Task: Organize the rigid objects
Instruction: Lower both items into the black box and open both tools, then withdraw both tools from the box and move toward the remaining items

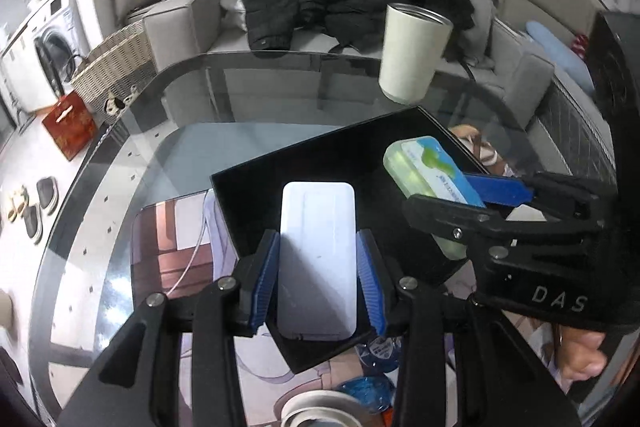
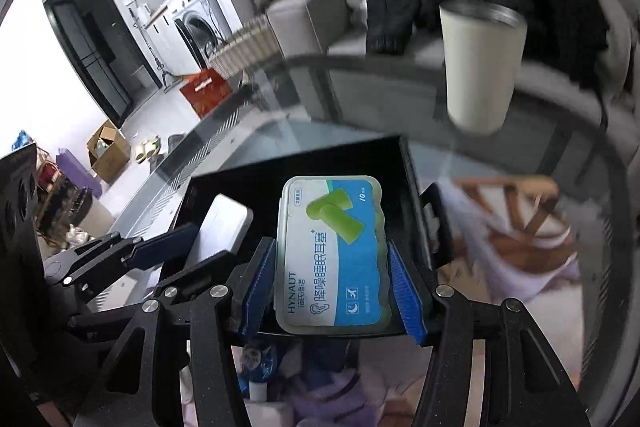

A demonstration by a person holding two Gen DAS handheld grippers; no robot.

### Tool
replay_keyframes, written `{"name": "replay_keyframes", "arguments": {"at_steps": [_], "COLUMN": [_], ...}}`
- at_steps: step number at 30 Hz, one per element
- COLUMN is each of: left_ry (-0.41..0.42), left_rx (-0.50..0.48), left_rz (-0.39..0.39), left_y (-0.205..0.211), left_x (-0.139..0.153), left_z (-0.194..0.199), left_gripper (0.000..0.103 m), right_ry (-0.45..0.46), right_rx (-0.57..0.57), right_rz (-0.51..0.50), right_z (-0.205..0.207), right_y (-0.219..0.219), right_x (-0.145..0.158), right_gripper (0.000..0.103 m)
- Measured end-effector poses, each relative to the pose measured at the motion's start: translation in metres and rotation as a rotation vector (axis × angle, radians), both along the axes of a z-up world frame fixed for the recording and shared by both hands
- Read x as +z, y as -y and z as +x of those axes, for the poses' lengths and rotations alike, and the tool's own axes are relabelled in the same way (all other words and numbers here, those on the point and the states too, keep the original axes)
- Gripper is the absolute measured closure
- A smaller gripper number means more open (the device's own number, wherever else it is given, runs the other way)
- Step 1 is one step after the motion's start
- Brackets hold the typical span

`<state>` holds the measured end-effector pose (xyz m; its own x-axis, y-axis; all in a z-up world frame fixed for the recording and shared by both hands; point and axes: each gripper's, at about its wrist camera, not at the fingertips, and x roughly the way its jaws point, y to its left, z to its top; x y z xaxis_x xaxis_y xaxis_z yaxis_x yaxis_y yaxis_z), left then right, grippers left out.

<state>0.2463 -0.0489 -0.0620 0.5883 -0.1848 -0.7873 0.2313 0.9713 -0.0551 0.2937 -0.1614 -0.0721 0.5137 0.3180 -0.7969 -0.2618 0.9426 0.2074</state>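
Observation:
My left gripper point(image 1: 318, 275) is shut on a flat white rounded case point(image 1: 318, 251), blue pads pressing both long sides, over the near part of a black tray point(image 1: 328, 163). My right gripper point(image 2: 332, 287) is shut on a green and blue earplug box point(image 2: 332, 251), held over the same black tray point(image 2: 304, 163). In the left wrist view the right gripper point(image 1: 480, 195) comes in from the right with the earplug box point(image 1: 428, 171). In the right wrist view the left gripper point(image 2: 188, 243) and the white case point(image 2: 224, 227) sit at the left.
A cream tumbler point(image 1: 412, 53) stands on the glass table point(image 1: 200, 99) beyond the tray. A grey sofa point(image 1: 184, 23) with black jackets lies behind. A wicker basket point(image 1: 116, 67) and a red box point(image 1: 70, 125) are on the floor at left. Blue packets point(image 1: 376, 387) lie near me.

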Motion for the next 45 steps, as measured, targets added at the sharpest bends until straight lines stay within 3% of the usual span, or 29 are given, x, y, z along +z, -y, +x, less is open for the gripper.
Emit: {"name": "replay_keyframes", "arguments": {"at_steps": [5,10,17,22,25,33,37,39,41,43,45], "left_ry": [-0.015,0.007,0.006,0.011,0.065,0.228,0.395,0.504,0.603,0.688,0.751], "left_rx": [-0.074,-0.072,-0.050,-0.043,-0.032,0.034,0.077,0.091,0.105,0.132,0.151], "left_rz": [0.001,0.045,0.019,-0.018,-0.005,-0.085,-0.085,-0.077,-0.078,-0.084,-0.102], "left_y": [-0.009,-0.006,-0.009,-0.013,-0.012,-0.025,-0.032,-0.035,-0.038,-0.045,-0.054], "left_x": [0.002,0.002,0.004,0.007,0.017,0.060,0.085,0.098,0.107,0.113,0.118], "left_z": [-0.009,-0.014,-0.014,-0.016,-0.025,-0.065,-0.103,-0.126,-0.149,-0.171,-0.194], "left_gripper": [0.065,0.065,0.063,0.052,0.048,0.045,0.044,0.042,0.037,0.014,0.010], "right_ry": [-0.063,-0.057,-0.059,-0.051,-0.015,0.199,0.366,0.469,0.590,0.724,0.808], "right_rx": [-0.023,-0.007,-0.017,-0.024,-0.032,-0.067,-0.084,-0.100,-0.102,-0.101,-0.093], "right_rz": [0.003,-0.042,-0.032,-0.003,0.010,0.005,0.015,0.019,0.025,0.017,0.016], "right_z": [-0.014,-0.016,-0.014,-0.015,-0.022,-0.062,-0.099,-0.120,-0.145,-0.172,-0.196], "right_y": [-0.005,-0.014,-0.013,-0.009,-0.004,0.008,0.016,0.019,0.024,0.028,0.033], "right_x": [-0.005,-0.006,-0.003,-0.001,0.006,0.055,0.082,0.096,0.110,0.124,0.134], "right_gripper": [0.048,0.047,0.046,0.046,0.046,0.045,0.040,0.027,0.026,0.023,0.021]}}
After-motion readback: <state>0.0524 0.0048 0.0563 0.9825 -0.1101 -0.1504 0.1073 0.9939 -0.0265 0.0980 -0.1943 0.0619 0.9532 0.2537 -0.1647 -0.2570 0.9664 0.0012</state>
